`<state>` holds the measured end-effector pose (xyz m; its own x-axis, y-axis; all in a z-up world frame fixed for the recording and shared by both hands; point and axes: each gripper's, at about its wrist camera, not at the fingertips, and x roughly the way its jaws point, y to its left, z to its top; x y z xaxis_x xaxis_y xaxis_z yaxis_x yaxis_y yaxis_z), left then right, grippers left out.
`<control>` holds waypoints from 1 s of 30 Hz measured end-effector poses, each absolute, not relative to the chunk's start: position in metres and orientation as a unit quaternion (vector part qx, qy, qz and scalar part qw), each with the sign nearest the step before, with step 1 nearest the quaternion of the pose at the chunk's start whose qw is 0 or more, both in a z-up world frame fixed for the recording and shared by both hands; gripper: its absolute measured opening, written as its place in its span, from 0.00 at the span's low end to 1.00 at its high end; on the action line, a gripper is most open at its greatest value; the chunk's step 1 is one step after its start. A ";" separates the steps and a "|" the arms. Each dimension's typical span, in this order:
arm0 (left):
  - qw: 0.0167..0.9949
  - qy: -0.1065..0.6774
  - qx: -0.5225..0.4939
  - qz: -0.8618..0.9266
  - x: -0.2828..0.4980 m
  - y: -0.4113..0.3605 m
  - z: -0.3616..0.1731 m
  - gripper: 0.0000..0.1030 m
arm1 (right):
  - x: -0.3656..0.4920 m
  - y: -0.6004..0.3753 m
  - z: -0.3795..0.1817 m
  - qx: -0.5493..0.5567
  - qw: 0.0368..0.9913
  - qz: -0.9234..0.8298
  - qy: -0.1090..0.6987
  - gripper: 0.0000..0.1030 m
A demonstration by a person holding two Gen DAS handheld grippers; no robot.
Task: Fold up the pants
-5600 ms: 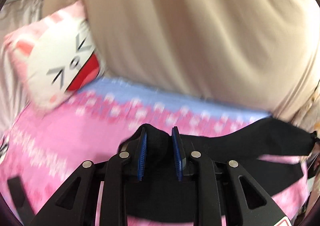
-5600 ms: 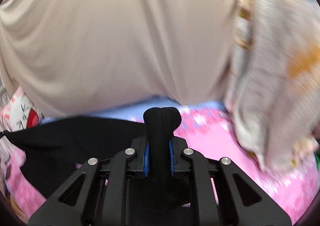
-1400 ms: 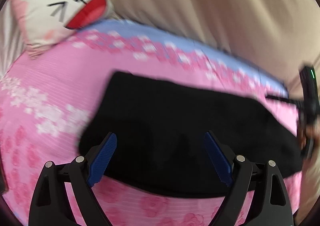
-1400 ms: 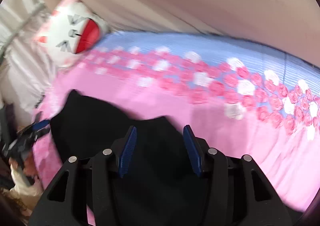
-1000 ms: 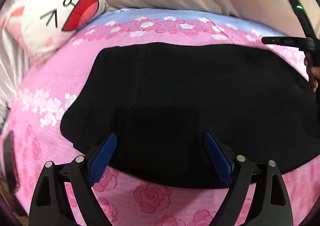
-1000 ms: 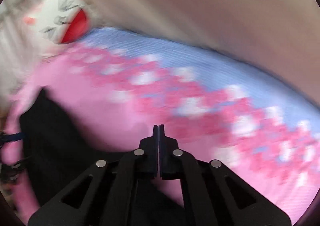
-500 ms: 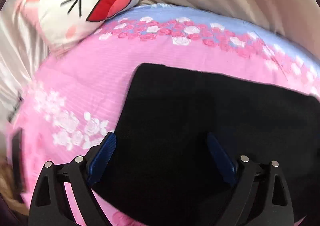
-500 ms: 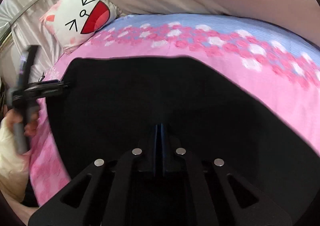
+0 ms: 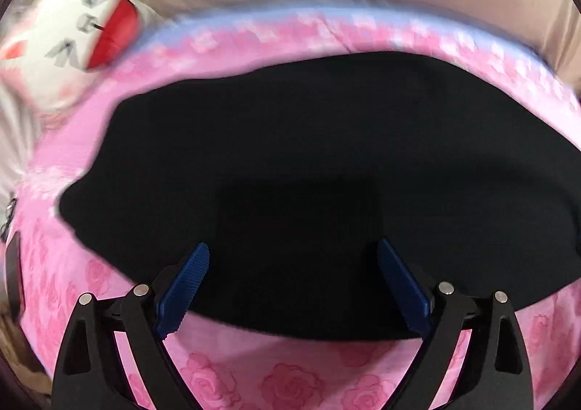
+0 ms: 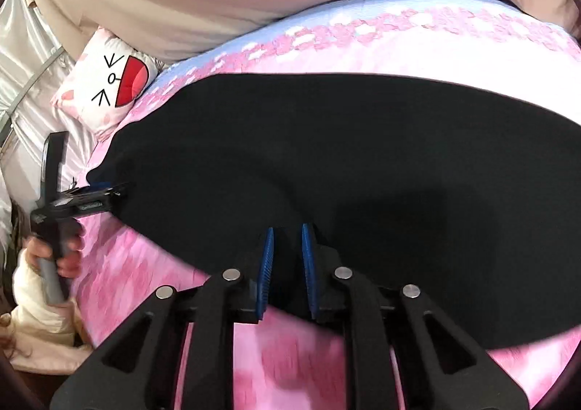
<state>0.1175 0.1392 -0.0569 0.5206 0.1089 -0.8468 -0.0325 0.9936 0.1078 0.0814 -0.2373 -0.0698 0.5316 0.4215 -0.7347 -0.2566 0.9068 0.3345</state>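
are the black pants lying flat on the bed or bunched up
Flat. The pants lie as one smooth black slab on the pink bedspread, with no bunching visible. How many layers are folded under cannot be told.

Black pants [image 9: 308, 163], pink rose-print bedspread [image 9: 254, 373]

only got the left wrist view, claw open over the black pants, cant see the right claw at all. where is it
Observer: The right claw is at the near edge of the pants, roughly midway along it.
Operator: is it gripping
Observer: Its pads stand slightly apart with black cloth showing between them. I cannot tell whether they pinch it.
Operator: and where does my left claw sit along the pants
Observer: Seen from the right wrist, the left claw is at the end of the pants toward the pillow, by the near corner.
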 end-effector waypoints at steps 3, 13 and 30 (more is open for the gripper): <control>0.858 0.510 0.039 0.043 0.106 0.147 -0.057 0.94 | 0.085 -0.227 -0.060 0.120 0.870 0.231 0.418 0.19; 0.859 0.502 0.049 0.083 0.103 0.147 -0.017 0.91 | 0.125 -0.173 -0.055 0.089 0.844 0.313 0.427 0.20; 0.859 0.502 0.081 0.047 0.156 0.052 -0.055 0.95 | 0.064 -0.315 -0.034 0.130 0.908 0.162 0.365 0.17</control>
<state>0.1557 0.0525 -0.0550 0.4906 0.1627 -0.8561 0.0010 0.9823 0.1873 0.0635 -0.3145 -0.0335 0.6816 0.3882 -0.6203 -0.1989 0.9141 0.3535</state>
